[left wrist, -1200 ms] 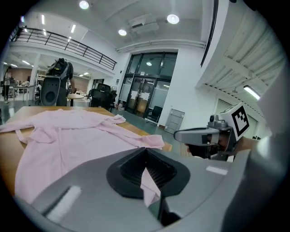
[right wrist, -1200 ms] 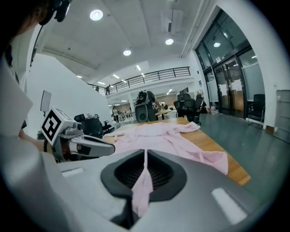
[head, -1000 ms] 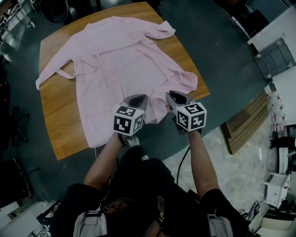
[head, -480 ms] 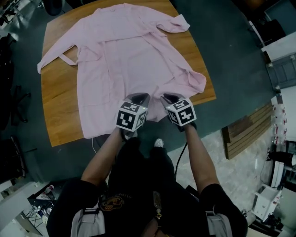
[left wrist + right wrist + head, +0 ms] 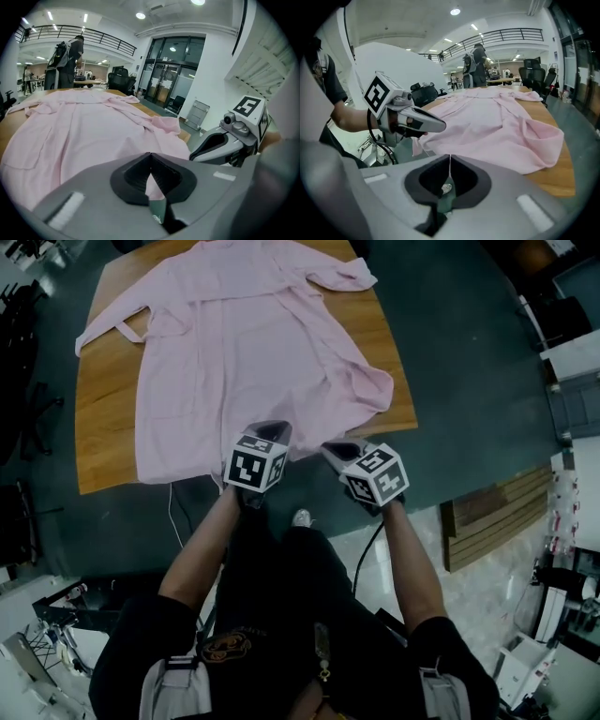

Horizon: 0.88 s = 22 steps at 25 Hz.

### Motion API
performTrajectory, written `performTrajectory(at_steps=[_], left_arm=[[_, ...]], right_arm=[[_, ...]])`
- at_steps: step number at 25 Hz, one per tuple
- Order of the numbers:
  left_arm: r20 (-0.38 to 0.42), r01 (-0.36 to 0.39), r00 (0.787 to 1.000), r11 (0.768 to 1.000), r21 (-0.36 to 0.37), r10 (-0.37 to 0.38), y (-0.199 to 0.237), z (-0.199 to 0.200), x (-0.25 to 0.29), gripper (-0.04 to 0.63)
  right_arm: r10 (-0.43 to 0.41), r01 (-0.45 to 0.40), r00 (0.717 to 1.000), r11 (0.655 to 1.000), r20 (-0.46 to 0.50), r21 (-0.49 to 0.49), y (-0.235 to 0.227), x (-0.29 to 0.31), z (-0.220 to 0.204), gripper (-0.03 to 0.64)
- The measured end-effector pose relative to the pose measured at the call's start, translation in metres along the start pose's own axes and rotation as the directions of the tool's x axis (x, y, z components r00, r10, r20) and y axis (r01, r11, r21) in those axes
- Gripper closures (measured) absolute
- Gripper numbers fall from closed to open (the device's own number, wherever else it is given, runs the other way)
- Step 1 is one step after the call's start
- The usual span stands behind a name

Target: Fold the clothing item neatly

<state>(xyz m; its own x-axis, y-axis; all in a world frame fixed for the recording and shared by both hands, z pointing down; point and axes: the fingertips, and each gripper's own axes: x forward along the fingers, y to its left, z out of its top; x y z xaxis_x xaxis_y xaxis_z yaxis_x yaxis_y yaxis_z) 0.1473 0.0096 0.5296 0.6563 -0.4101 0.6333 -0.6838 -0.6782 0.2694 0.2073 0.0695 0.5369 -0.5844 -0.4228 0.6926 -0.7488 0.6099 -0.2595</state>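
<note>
A pink long-sleeved garment (image 5: 253, 343) lies spread flat on the wooden table (image 5: 103, 437), its hem at the near edge. My left gripper (image 5: 272, 427) is shut on the hem, and pink cloth (image 5: 84, 131) shows between its pads in the left gripper view. My right gripper (image 5: 330, 448) sits just to its right at the same hem. Its jaws have just been closing, and a thin pale edge of cloth runs between the pads (image 5: 450, 161). The right gripper view shows the garment (image 5: 497, 122) stretching away and the left gripper (image 5: 438, 125) on the hem corner.
The garment's right sleeve is bunched at the table's right edge (image 5: 375, 390). A belt loop lies at the far left (image 5: 122, 332). Wooden boards (image 5: 487, 512) lie on the floor to the right. A cable (image 5: 173, 512) hangs below the table. People stand in the background (image 5: 65, 56).
Both grippers have come down and back from above the garment's lower part to its hem at the near table edge. The garment lies as before.
</note>
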Motion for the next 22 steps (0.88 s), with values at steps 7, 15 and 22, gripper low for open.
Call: performTrajectory(at_steps=[7,15,22], left_arm=[[-0.033,0.000,0.999,1.000,0.011,0.000,-0.052,-0.021,0.022,0.588],[-0.049,-0.027,0.998,1.000,0.009,0.028,-0.064,-0.031,0.025,0.588],[-0.011,-0.021,1.000,0.996,0.092,0.022,-0.058,-0.002,0.040,0.588]], right_arm=[[0.036,-0.035,0.999,0.999,-0.027,0.010,-0.006,-0.037,-0.052,0.607],[0.029,-0.028,0.999,1.000,-0.034,0.013,-0.018,-0.041,-0.079,0.583],[-0.041,0.041,0.999,0.999,0.036,0.009,-0.043,-0.053,-0.044,0.581]])
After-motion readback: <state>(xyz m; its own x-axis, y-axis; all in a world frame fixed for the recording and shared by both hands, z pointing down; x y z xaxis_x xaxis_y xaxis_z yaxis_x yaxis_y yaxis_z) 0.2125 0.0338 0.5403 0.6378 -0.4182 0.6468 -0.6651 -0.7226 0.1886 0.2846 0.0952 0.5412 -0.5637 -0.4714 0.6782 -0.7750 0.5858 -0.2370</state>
